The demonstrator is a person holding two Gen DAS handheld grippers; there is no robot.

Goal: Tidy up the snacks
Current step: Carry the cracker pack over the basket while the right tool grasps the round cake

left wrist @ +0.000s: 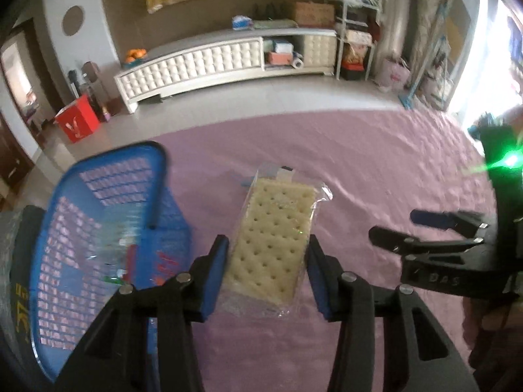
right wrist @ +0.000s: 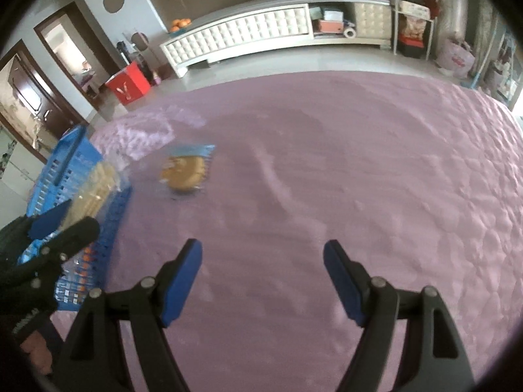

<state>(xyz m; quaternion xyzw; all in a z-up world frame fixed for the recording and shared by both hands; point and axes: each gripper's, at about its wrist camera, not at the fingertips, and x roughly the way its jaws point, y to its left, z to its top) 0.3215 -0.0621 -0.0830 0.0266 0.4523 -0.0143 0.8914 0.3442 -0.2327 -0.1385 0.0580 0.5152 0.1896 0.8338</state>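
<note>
the left gripper (left wrist: 266,274) is clamped on a cracker pack (left wrist: 273,238), its two blue pads pressing the long sides of the clear wrapper, and the pack is lifted clear of the pink cloth (left wrist: 376,170) that covers the surface. the pack points away from the camera, its pale dotted crackers facing up and a crinkled seal at the far end. just to its left stands a blue basket (left wrist: 65,228) with slotted walls, and a few wrapped snacks lie blurred inside it. from the right wrist view the same pack shows at the left edge, held above the basket's near rim. the right gripper (right wrist: 263,282) hangs over bare cloth with its jaws spread wide and nothing between them; in the left wrist view it shows at the right, with a green light glaring above it. a round cookie (right wrist: 186,171) in a clear packet with a blue top lies flat on the cloth, near the basket but outside it, well ahead of the right gripper. behind the cloth a long white cabinet (right wrist: 248,36) stands on the floor
</note>
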